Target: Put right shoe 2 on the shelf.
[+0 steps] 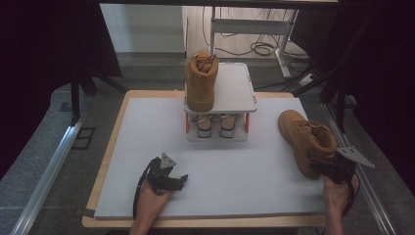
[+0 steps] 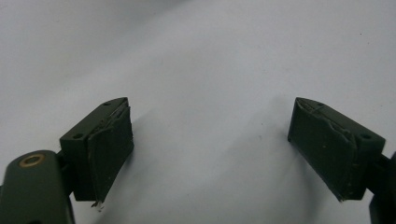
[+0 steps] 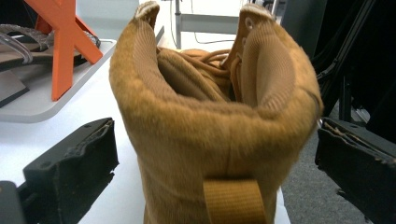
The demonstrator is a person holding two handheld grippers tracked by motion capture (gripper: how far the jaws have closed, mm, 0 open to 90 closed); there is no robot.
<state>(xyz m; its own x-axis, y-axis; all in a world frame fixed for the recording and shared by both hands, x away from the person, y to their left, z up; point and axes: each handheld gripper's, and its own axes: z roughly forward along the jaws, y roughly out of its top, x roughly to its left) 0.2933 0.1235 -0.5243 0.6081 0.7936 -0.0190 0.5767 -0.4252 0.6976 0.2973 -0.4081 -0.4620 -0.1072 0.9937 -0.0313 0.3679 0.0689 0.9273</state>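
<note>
Right gripper (image 3: 215, 154) jaws spread wide either side of the tan boot's (image 3: 210, 116) heel collar, not yet clamped, likely lining up a lift. Boot on the worktop (image 1: 220, 171), right of the shoe rack (image 1: 235, 93) holding its mate (image 1: 200, 81). Left gripper (image 2: 210, 149) jaws open, empty, low over bare worktop well left of the boot.

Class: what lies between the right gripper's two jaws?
The tan boot's heel collar sits between the open right gripper's jaws, not yet clamped, in the right gripper view.

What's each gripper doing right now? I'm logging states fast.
Left gripper: open, holding nothing, over the table.
Right gripper: open, jaws either side of the boot's heel, not yet clamped.
</note>
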